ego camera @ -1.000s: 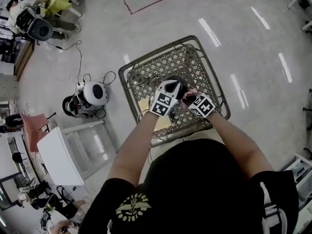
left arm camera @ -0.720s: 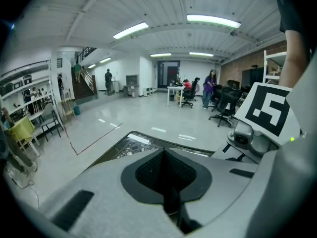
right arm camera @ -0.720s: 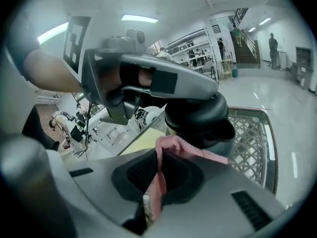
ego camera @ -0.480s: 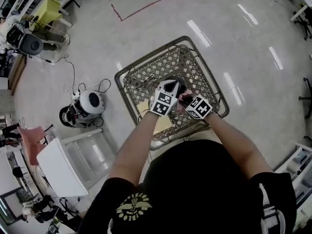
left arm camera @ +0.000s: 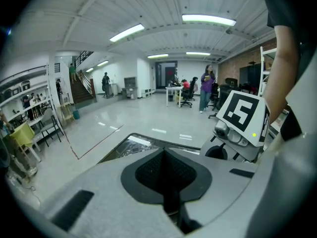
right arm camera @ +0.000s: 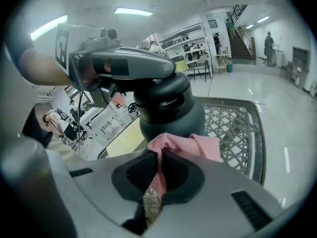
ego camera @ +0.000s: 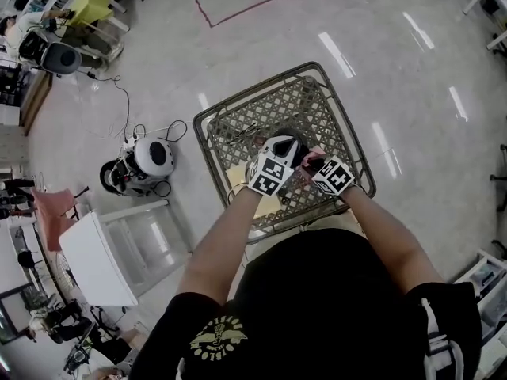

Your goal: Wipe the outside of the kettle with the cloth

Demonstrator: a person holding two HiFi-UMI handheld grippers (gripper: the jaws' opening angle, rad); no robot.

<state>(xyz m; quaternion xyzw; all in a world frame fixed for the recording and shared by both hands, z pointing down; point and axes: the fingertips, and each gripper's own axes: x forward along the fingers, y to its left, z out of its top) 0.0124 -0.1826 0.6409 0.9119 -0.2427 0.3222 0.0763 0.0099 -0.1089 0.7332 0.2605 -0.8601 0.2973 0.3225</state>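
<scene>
A black kettle point(ego camera: 288, 143) stands on a metal lattice table point(ego camera: 261, 81). My left gripper point(ego camera: 279, 158) lies over the kettle's top point(right arm camera: 171, 113). In the left gripper view its jaws point(left arm camera: 164, 152) are closed, with something dark low between them, apparently the handle. My right gripper point(right arm camera: 159, 155) is shut on a pink cloth point(right arm camera: 190, 145). The cloth bunches against the kettle's lower side. In the head view the pink cloth point(ego camera: 310, 160) shows between the two marker cubes, and the right gripper point(ego camera: 315, 167) is just right of the kettle.
A yellow sheet point(ego camera: 266, 205) lies on the table under my arms. On the floor to the left are a round white machine with cables point(ego camera: 150, 158) and a white cabinet point(ego camera: 99, 256). Red tape point(ego camera: 253, 2) marks the floor beyond the table.
My right gripper with the cloth has slid a little along the kettle's side. The left gripper has stayed on the kettle's top.
</scene>
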